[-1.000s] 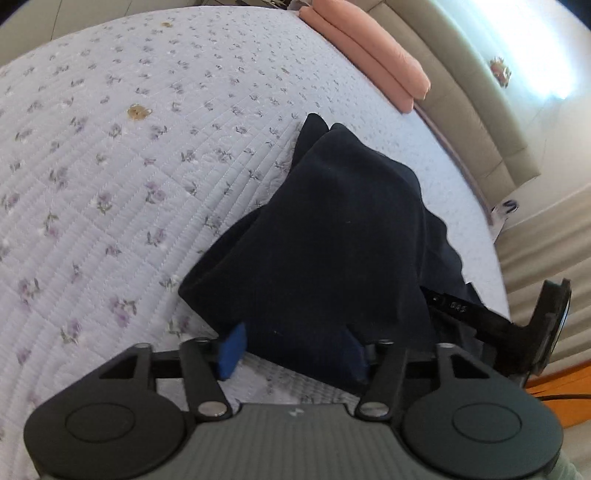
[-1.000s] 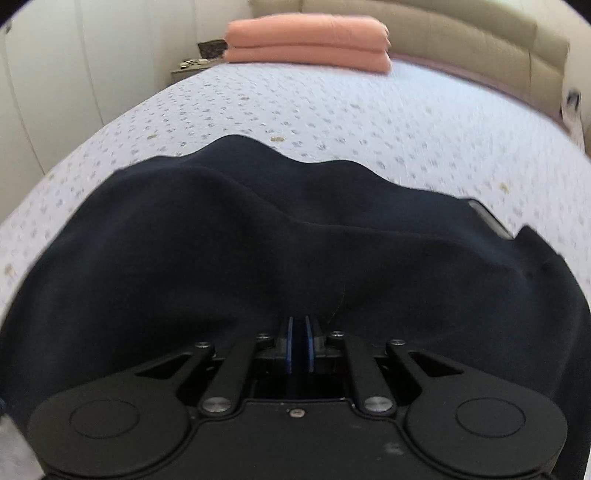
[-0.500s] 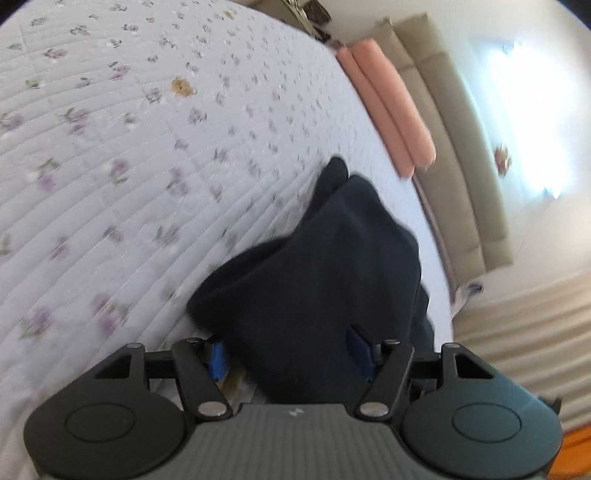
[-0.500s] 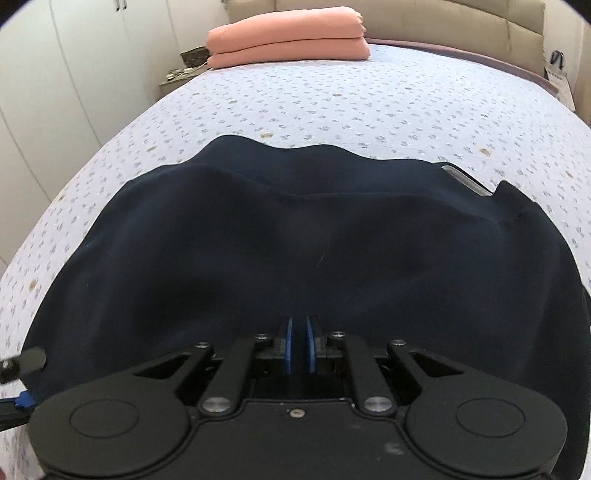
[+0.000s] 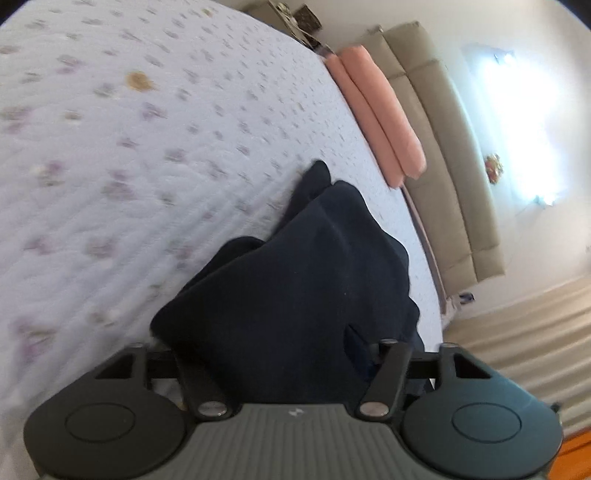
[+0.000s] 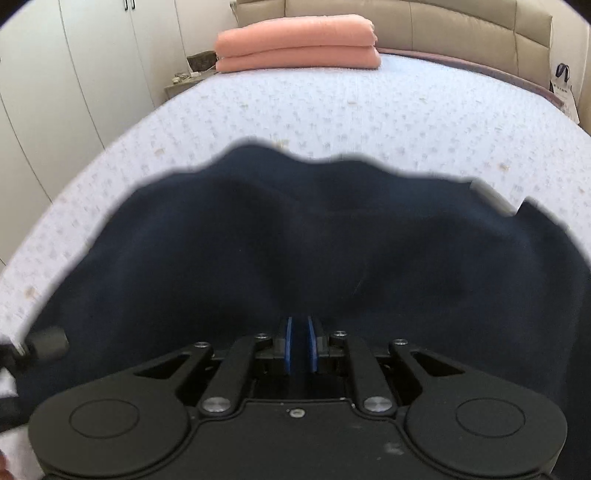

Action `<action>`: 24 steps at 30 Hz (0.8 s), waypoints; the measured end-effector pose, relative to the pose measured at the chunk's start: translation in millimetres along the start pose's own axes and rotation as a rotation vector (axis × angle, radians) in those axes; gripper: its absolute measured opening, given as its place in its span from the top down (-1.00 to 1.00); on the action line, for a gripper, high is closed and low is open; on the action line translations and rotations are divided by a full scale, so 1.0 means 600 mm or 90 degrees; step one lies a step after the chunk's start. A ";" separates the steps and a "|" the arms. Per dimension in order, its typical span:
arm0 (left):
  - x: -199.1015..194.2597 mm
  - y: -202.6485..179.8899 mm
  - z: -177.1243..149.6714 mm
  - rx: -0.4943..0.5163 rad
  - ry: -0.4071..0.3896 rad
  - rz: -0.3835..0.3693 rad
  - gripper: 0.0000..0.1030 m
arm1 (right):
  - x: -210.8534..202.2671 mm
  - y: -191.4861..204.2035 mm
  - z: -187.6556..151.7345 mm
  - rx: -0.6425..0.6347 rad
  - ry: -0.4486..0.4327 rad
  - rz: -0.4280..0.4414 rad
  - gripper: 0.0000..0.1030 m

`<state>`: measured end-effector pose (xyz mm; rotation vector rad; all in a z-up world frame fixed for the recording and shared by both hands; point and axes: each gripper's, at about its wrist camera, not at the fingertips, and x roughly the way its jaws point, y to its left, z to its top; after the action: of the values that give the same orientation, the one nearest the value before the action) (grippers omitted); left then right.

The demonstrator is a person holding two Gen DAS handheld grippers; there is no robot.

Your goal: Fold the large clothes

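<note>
Care is needed: right gripper (image 6: 299, 345) pinches dark garment (image 6: 332, 251) at lower centre, while left gripper (image 5: 273, 354) closes around its corner and should bite deep.

Right gripper (image 6: 299, 345) nearly closed, pinching dark blue cloth (image 6: 295, 240) spread just ahead. Flowered bedspread (image 6: 332, 110) farther ahead. Two pink pillows (image 6: 297, 48) far beyond, by the headboard (image 6: 461, 33).
</note>
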<state>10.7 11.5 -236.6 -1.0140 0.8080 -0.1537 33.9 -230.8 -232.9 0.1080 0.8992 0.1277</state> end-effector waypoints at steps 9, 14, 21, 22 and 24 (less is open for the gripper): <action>-0.004 -0.117 -0.008 0.108 -0.014 -0.114 0.75 | 0.003 -0.061 0.003 0.099 -0.003 0.105 0.75; 0.009 -0.237 -0.043 0.170 0.006 -0.264 0.74 | -0.041 -0.159 0.033 0.178 0.012 0.227 0.64; 0.115 -0.407 -0.176 0.302 0.147 -0.365 0.75 | -0.140 -0.332 0.055 0.242 -0.043 0.233 0.64; 0.133 -0.416 -0.194 0.307 0.165 -0.363 0.75 | -0.153 -0.356 0.056 0.249 -0.052 0.215 0.64; 0.182 -0.432 -0.239 0.328 0.215 -0.350 0.75 | -0.177 -0.409 0.055 0.253 -0.070 0.160 0.62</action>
<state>55.0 -280.6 -125.6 -0.6987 0.7191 -0.9759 10.6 -490.8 -166.2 0.5938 0.7886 0.1730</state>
